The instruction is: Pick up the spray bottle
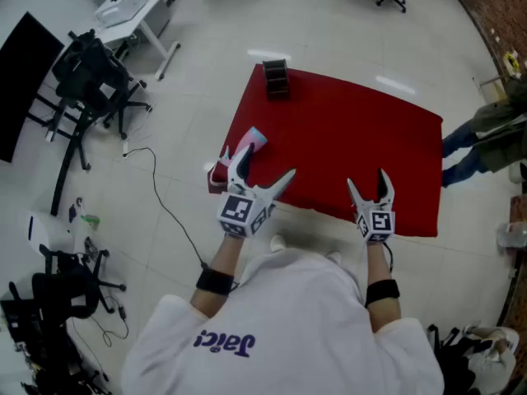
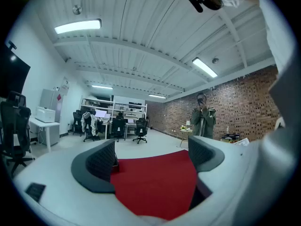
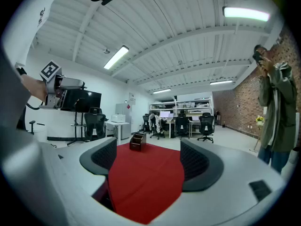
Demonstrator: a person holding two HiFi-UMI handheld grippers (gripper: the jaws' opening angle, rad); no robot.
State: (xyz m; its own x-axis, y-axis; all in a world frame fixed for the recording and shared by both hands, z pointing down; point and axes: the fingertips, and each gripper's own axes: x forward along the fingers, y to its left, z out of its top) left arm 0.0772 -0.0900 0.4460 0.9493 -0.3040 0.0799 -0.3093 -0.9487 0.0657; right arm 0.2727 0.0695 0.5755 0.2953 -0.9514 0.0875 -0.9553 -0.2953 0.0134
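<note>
Both sets of fingers are spread wide, with only the red table (image 1: 354, 130) seen between them. The left gripper (image 1: 268, 164) and the right gripper (image 1: 366, 179) are held at its near edge. The spray bottle (image 1: 254, 141) is seen lying just beyond the left gripper's outer fingertip.

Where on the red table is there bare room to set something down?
Bare: the middle and right of the red table, between the brown box at its far left corner and the right gripper. Crowded: the left edge, where the spray bottle sits by the left gripper.
</note>
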